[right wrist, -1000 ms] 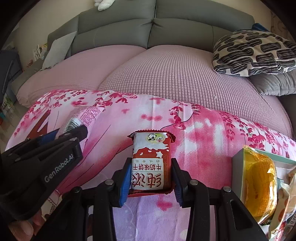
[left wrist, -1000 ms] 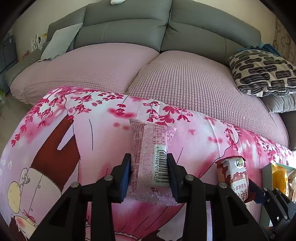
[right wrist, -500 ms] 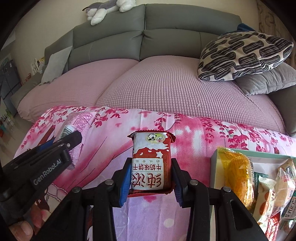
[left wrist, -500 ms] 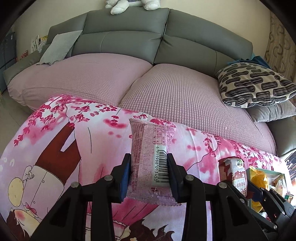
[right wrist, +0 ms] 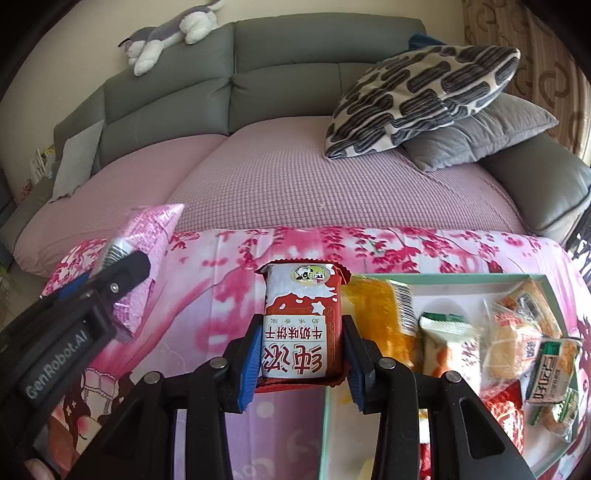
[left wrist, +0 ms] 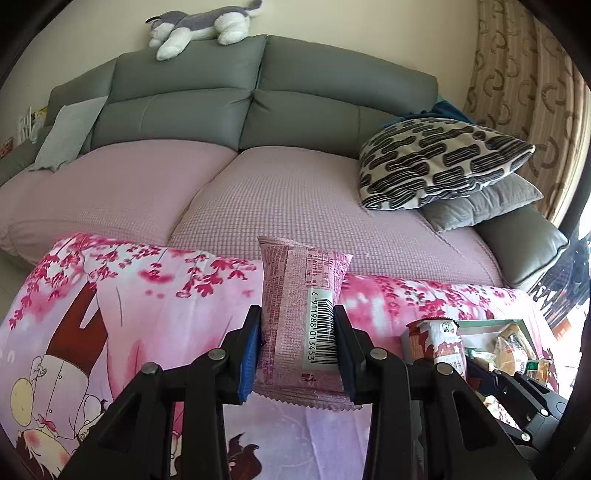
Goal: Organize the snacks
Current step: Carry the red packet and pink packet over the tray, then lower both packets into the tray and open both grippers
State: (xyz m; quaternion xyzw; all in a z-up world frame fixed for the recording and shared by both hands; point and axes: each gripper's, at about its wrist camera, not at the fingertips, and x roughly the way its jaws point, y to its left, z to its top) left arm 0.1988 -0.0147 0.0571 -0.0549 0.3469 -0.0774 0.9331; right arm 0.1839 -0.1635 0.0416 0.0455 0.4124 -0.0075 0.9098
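While above the blossom cloth (left wrist: 155, 317): left gripper (left wrist: 297, 350) clamped on pink packet (left wrist: 299, 314), right gripper (right wrist: 300, 354) on red-white packet (right wrist: 301, 325).

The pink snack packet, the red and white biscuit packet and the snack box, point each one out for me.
pink snack packet (left wrist: 295, 325), left wrist view, middle of its back face.
red and white biscuit packet (right wrist: 301, 325), right wrist view, middle of its front.
snack box (right wrist: 443, 277), right wrist view, far rim.

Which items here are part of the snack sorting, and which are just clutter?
Job:
- pink snack packet in left gripper
- red-and-white biscuit packet in right gripper
- box of packets

Lying about:
- patterned cushion
- grey cushion
- plush toy
- sofa
- floral cloth
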